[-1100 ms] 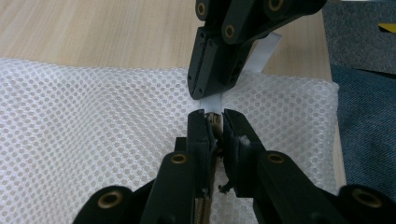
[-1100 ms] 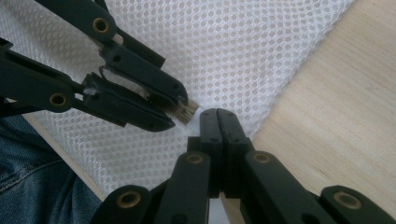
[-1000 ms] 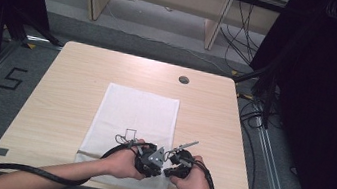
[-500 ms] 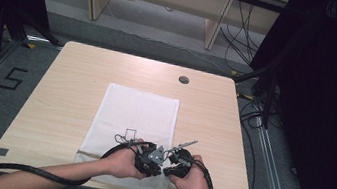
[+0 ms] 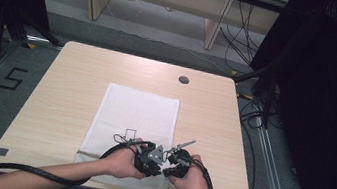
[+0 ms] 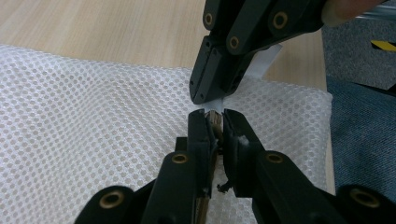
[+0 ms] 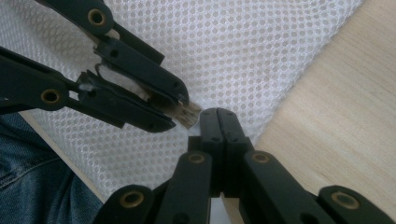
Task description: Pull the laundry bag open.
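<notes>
Tools meet over the near edge of the white mesh bag (image 5: 138, 120) on the desk (image 5: 72, 80): left tool (image 6: 215, 115) clamped on a small tab-like piece (image 7: 189, 113), right tool (image 7: 218, 113) pinched on a white strip (image 6: 259, 65). Judging by this, pull apart slowly, keeping both grips firm and low over the bag.

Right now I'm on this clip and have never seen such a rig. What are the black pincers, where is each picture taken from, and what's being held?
The high view looks down on a wooden table from above the person's seat. The person grips a hand-held two-jaw tool in each hand: the left gripper and the right gripper, tips meeting. The other two pictures come from cameras riding on those tools, looking along their jaws. A white mesh bag lies flat on the table. The left gripper is shut on a small tan piece; what it is I cannot tell. The right gripper is shut, with a white strip showing beside its jaws.
</notes>
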